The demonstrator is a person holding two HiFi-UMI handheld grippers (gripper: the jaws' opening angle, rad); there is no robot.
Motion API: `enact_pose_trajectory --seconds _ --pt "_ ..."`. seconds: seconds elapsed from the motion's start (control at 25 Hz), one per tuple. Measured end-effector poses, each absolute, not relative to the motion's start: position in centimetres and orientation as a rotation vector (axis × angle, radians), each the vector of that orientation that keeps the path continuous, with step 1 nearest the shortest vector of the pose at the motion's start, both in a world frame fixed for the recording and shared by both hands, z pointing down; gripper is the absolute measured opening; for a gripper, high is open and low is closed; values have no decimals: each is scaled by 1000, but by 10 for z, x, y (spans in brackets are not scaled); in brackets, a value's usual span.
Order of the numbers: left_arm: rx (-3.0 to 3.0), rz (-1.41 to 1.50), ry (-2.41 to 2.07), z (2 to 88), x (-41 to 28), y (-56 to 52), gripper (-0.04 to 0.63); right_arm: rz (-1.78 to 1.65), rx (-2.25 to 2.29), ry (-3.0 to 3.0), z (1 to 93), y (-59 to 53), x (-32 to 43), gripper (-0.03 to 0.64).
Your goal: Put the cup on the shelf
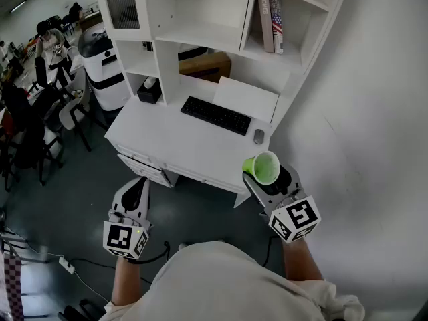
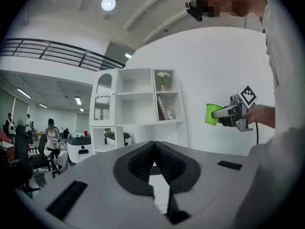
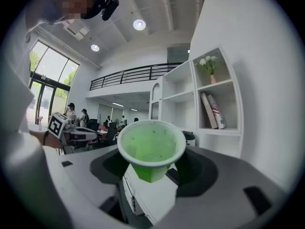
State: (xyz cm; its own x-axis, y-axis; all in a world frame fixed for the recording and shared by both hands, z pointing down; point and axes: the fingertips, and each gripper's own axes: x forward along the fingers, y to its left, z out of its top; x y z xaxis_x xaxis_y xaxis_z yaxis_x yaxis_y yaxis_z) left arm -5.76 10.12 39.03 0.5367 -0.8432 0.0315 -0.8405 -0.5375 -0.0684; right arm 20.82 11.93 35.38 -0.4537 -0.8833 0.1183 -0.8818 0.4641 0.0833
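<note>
A green cup (image 1: 262, 168) is held tilted, its mouth facing up toward the head camera, just off the front right corner of the white desk (image 1: 174, 146). My right gripper (image 1: 265, 181) is shut on the cup's lower body (image 3: 151, 149). The white shelf unit (image 1: 200, 39) stands on the desk, with open compartments (image 3: 209, 87). My left gripper (image 1: 137, 187) hangs low at the left in front of the desk, its jaws together with nothing between them (image 2: 153, 149). The left gripper view shows the cup (image 2: 211, 114) out to its right.
On the desk lie a black keyboard (image 1: 216, 115) and a mouse (image 1: 259, 136). Books (image 1: 271, 20) lean in a right compartment, with a flower vase (image 3: 208, 66) above them. A white wall runs close along the right. A white-and-black bin (image 1: 103, 65), chairs and people are at the left.
</note>
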Motion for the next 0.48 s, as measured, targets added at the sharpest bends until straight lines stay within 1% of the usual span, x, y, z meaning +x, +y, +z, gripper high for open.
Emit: enact_pose_trajectory --seconds 0.48 --pt "-2715 -101 1484 392 -50 106 0 -9 1549 -2562 357 124 213 301"
